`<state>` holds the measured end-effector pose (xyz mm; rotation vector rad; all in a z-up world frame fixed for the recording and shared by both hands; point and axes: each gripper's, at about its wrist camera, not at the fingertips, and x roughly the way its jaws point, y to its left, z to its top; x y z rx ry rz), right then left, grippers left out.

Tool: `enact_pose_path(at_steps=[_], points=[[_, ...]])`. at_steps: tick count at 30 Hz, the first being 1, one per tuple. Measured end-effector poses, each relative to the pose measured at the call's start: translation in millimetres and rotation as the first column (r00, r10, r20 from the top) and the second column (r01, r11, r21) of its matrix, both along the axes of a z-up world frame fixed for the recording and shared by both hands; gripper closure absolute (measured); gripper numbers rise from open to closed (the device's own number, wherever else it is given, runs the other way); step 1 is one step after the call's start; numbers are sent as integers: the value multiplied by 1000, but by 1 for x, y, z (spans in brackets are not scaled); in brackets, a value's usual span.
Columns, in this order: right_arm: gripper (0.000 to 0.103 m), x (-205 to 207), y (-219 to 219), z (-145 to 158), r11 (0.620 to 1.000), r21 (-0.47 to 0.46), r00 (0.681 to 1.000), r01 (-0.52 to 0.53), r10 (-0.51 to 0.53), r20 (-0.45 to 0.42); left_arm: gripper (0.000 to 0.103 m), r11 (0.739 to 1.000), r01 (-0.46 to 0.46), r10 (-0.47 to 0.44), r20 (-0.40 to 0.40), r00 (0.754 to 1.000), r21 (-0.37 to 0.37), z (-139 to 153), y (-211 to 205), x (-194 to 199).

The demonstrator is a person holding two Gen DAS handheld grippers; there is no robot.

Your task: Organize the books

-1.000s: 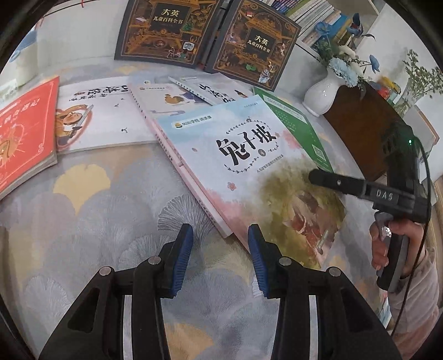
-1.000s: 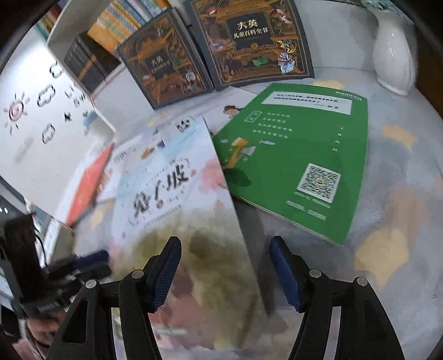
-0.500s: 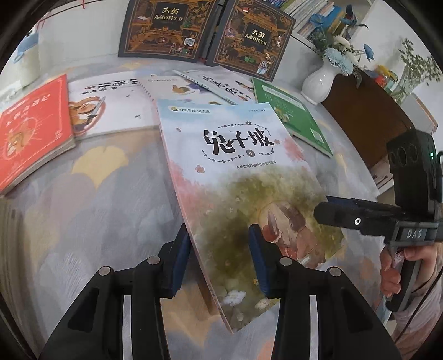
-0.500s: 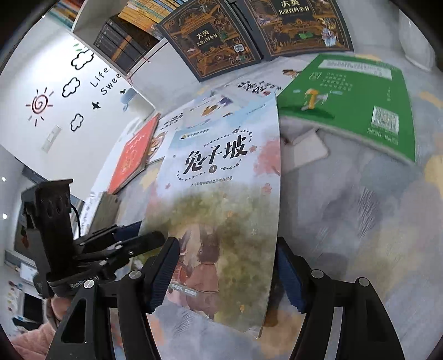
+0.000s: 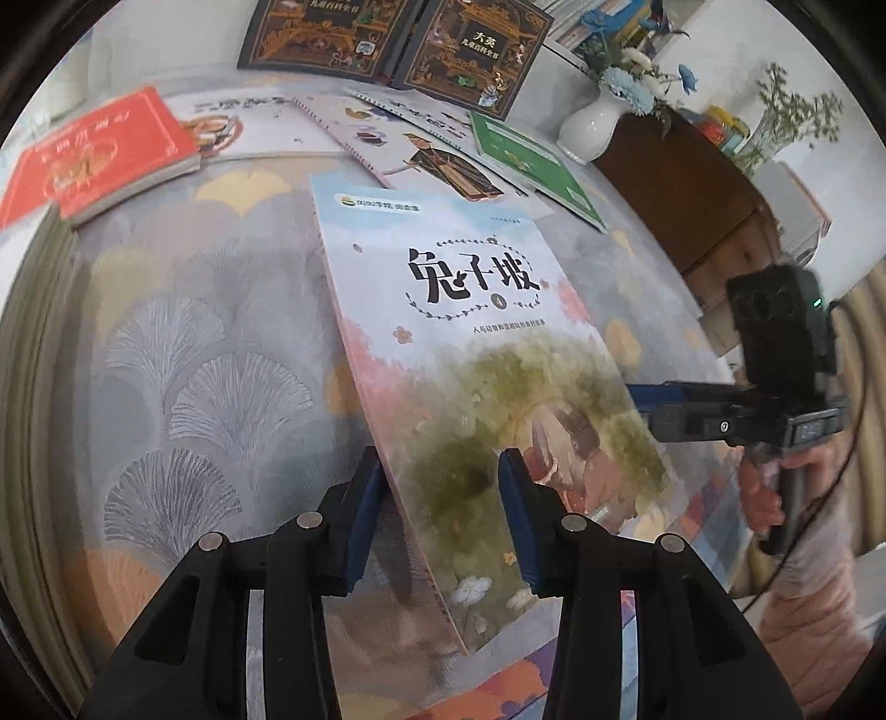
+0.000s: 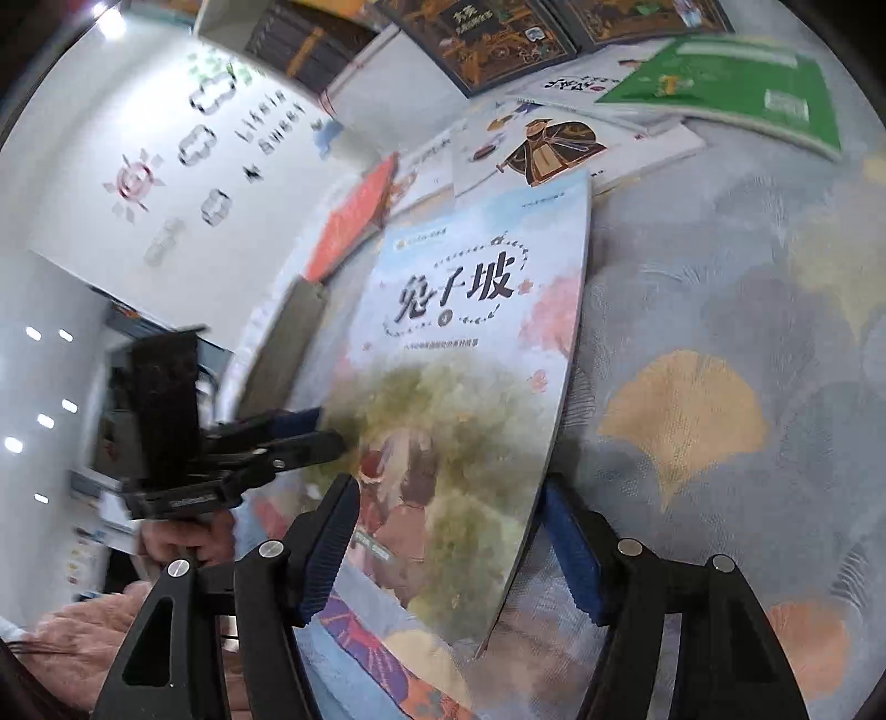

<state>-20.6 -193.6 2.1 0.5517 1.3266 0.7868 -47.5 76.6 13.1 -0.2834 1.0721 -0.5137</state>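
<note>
Pastel book (image 5: 476, 354) sits btwn wide-open jaws, both grippers.

White vase (image 5: 590, 124) with blue flowers (image 5: 628, 91) beside dark wooden cabinet (image 5: 681, 188); leaf-patterned cloth (image 5: 183, 354) underneath.

A pale picture book (image 6: 470, 354) with a rabbit cover sits raised and tilted between the spread fingers of the right gripper (image 6: 448, 554); whether the blue pads touch it cannot be told. The left gripper (image 6: 310, 437) reaches in from the left, its finger tips at the book's left edge, a hand (image 6: 183, 540) on its handle. Beyond lie a white book with a robed figure (image 6: 554, 147), a green book (image 6: 736, 88) and a red book (image 6: 354, 213), all on a bench (image 6: 736, 343) covered in a ginkgo-leaf cloth. Dark ornate books (image 6: 498, 39) stand at the back.
</note>
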Motion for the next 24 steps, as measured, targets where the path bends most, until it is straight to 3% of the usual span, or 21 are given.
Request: enact_pose_path(at_steps=[1, 3, 8, 9, 11, 13, 15, 18, 24], points=[[42, 2, -4, -3, 1000, 28, 1000, 7, -7, -5, 65, 1000, -3, 3, -4, 1000, -12, -1, 1, 2], [53, 5, -8, -9, 998, 55, 1000, 23, -23, -11, 76, 1000, -17, 17, -7, 1000, -24, -3, 5, 8], [65, 16, -10, -16, 997, 79, 1000, 7, -7, -8, 79, 995, -44, 42, -21, 999, -85, -9, 15, 17], [67, 17, -9, -17, 997, 78, 1000, 5, -5, -4, 79, 995, -47, 47, -12, 999, -85, -9, 15, 17], [83, 19, -10, -17, 998, 57, 1000, -1, 0, 12, 79, 997, -49, 50, 14, 999, -64, -7, 13, 13], [91, 18, -15, -21, 998, 58, 1000, 11, -12, 27, 78, 999, -46, 47, 52, 998, -26, -5, 10, 9], [92, 15, -22, -24, 995, 97, 999, 29, -33, 42, 78, 999, -51, 51, 84, 995, 0, -4, 6, 6], [90, 6, -13, -15, 999, 36, 991, 29, -34, 132, 78, 998, -58, 59, 102, 993, -7, -4, 8, 5], [88, 8, -10, -13, 999, 32, 988, 27, -32, 149, 78, 996, -83, 84, 151, 985, -16, -6, 9, -1]])
